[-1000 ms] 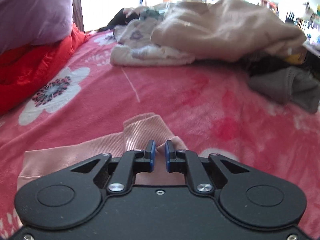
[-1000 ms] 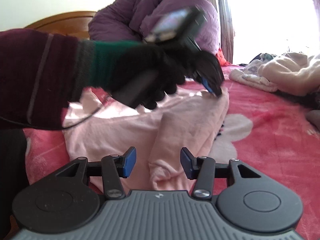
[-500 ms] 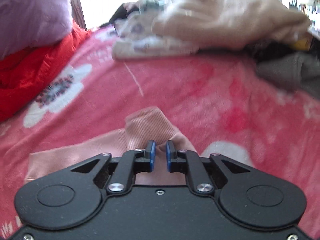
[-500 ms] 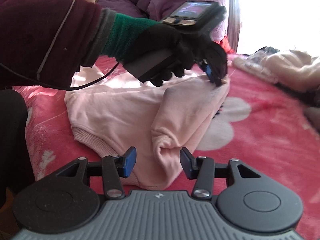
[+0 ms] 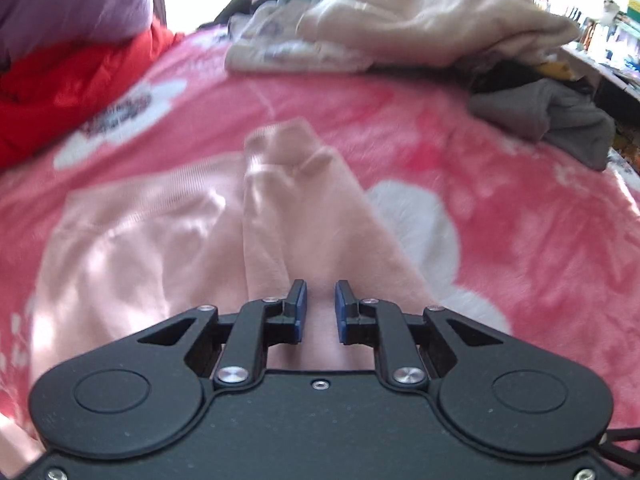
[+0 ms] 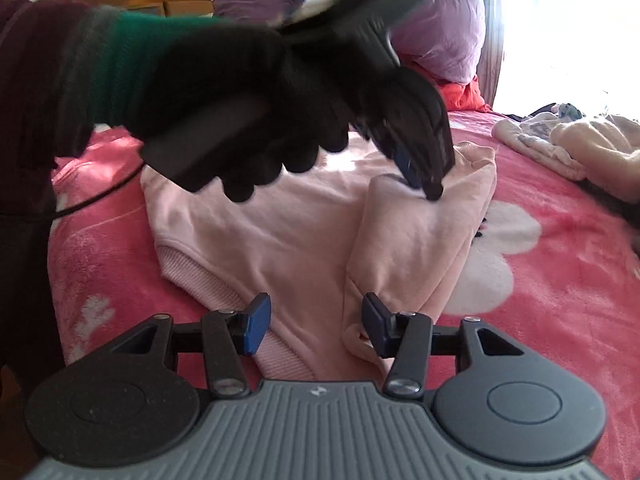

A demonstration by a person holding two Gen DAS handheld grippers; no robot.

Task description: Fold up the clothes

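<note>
Left gripper (image 5: 320, 308) jaws narrowly parted over pink sweatshirt (image 5: 280, 216) sleeve, nothing pinched, right gripper (image 6: 316, 322) jaws opening astride hem, grasping nothing.

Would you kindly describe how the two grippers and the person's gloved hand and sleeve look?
Left gripper: black body, blue pads. Right gripper: ribbed grey body, black arms, blue pads. The hand wears a black glove with a green cuff, a maroon sleeve and a thin black cable.

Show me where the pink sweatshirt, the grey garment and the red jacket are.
pink sweatshirt (image 6: 280, 236), right wrist view, on its flat body panel.
grey garment (image 5: 548, 114), left wrist view, on its bunched middle.
red jacket (image 5: 80, 80), left wrist view, on its crumpled top surface below the purple bedding.
</note>
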